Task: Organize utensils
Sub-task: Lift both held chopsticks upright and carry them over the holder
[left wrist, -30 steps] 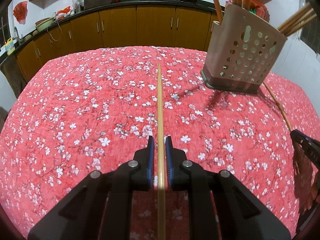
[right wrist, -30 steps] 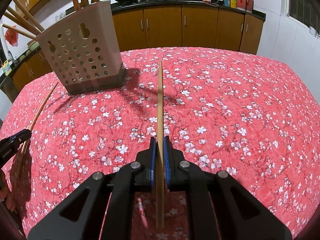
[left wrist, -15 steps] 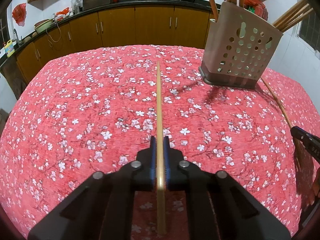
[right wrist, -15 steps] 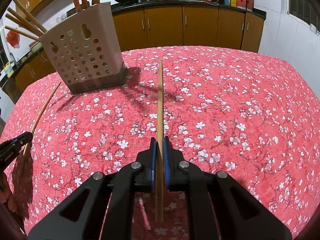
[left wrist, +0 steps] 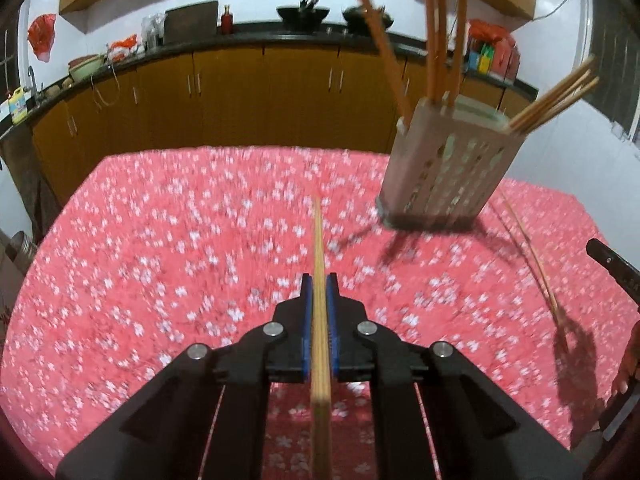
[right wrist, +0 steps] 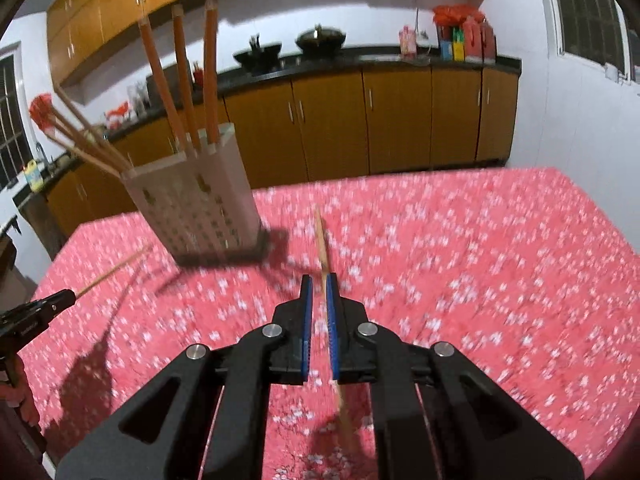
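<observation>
My left gripper [left wrist: 319,278] is shut on a wooden chopstick [left wrist: 318,240] that points forward, lifted above the red floral tablecloth [left wrist: 160,264]. The beige perforated utensil holder [left wrist: 448,172] stands ahead to its right, with several chopsticks leaning in it. My right gripper [right wrist: 319,278] is shut on a second chopstick [right wrist: 322,240], which sits slightly slanted between the blue pads. In the right wrist view the holder [right wrist: 200,204] stands ahead on the left. Each wrist view shows the other gripper at its edge: the right one [left wrist: 594,245], the left one [right wrist: 70,298].
Brown kitchen cabinets [left wrist: 240,92] with a dark counter run behind the table, bearing woks [right wrist: 320,38] and bottles. A window [right wrist: 588,12] is on the right wall. A person's hand [right wrist: 16,396] shows at the left edge of the right wrist view.
The left jaws closed fully on their chopstick. Both grippers then rose off the tablecloth with their chopsticks, and both views now look higher, over the holder's rim.
</observation>
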Demonstrator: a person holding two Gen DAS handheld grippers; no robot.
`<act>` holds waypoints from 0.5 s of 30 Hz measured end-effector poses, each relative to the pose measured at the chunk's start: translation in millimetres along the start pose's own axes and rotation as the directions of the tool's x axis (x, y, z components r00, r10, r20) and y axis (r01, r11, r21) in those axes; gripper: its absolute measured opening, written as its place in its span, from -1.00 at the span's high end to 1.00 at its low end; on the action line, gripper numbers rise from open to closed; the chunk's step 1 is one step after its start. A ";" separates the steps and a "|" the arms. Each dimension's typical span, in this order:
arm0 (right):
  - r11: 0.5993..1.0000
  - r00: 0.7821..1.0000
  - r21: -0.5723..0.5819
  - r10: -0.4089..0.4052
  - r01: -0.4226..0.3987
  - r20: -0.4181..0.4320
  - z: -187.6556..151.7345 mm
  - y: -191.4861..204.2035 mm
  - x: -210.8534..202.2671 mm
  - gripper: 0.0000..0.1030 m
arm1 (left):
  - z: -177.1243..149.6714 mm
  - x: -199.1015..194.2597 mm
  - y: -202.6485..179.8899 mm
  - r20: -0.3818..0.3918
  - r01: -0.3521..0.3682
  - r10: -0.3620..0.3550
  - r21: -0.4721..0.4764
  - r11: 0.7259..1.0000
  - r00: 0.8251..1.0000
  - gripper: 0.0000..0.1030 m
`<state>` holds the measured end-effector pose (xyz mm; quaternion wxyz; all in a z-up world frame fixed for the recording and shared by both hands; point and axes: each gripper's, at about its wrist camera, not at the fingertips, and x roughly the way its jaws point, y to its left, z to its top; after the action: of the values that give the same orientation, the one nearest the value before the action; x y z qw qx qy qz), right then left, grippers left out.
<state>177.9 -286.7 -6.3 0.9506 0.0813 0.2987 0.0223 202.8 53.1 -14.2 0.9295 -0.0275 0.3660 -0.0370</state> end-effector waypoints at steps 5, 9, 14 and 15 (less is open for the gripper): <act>1.000 0.999 -0.012 -0.005 0.005 -0.040 -3.2 4.5 13.9 0.85 | 4.5 -1.0 -3.4 0.007 0.001 -0.001 0.004 1.000 1.000 0.84; 1.000 0.996 0.015 -0.012 0.013 -0.092 -19.4 -1.6 29.9 0.85 | -6.7 11.3 0.3 -0.037 0.010 -0.011 -0.032 0.999 0.999 0.84; 0.999 0.990 0.028 -0.037 0.042 -0.134 -28.7 -15.1 40.9 0.76 | -16.1 23.2 1.5 -0.064 -0.005 0.002 -0.037 0.999 0.998 0.84; 0.998 0.988 0.032 -0.045 0.050 -0.147 -30.2 -17.9 43.7 0.54 | -19.0 27.6 2.5 -0.078 -0.009 0.006 -0.041 0.999 0.997 0.84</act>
<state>196.4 -296.1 -58.3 0.9249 0.0894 0.3696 0.0002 210.1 52.7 -46.9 0.9138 -0.0439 0.4029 -0.0272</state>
